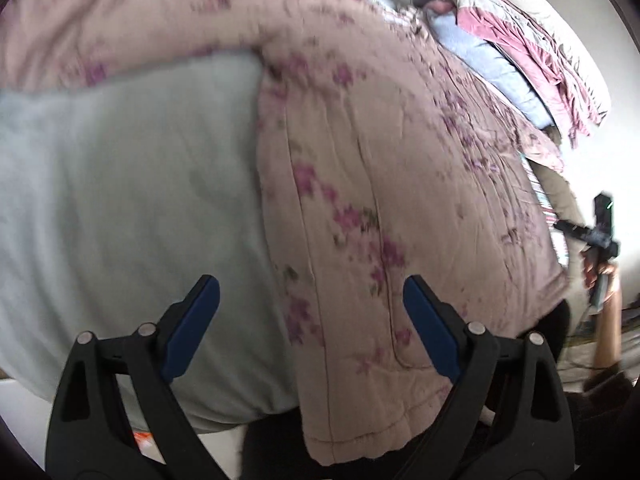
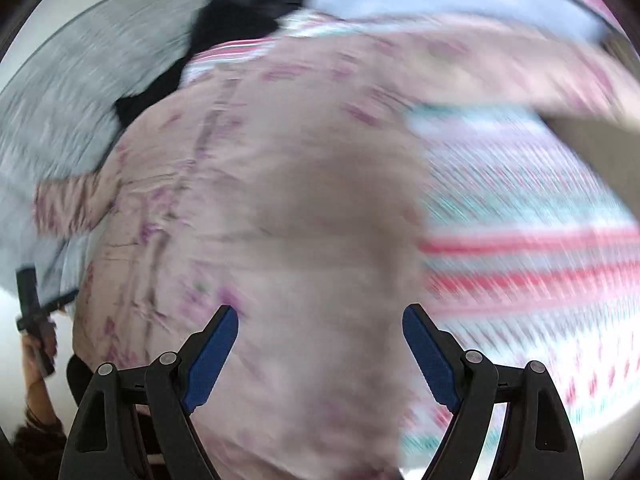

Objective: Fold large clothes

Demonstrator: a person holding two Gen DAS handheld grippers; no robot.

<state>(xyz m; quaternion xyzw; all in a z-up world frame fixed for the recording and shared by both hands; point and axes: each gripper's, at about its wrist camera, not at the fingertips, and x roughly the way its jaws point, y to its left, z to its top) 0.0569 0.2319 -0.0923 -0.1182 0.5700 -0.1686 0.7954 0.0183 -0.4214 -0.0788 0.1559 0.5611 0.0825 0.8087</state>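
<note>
A large pink quilted garment with purple flowers [image 1: 380,168] lies spread on a bed, one sleeve reaching to the upper left. My left gripper [image 1: 311,292] hovers open over its near hem, nothing between the blue pads. The right gripper's black body [image 1: 600,232], held in a hand, shows at the far right edge. In the blurred right wrist view the same garment [image 2: 280,200] fills the middle. My right gripper [image 2: 320,316] stands open above it, holding nothing. The left gripper's body [image 2: 34,308] is at the left edge.
A pale grey-green cloth [image 1: 140,184] lies under the garment on the left. A pile of pink and light blue bedding [image 1: 520,40] sits at the back right. A striped sheet [image 2: 520,220] covers the bed, with a black garment [image 2: 248,16] and grey fabric [image 2: 80,80] further back.
</note>
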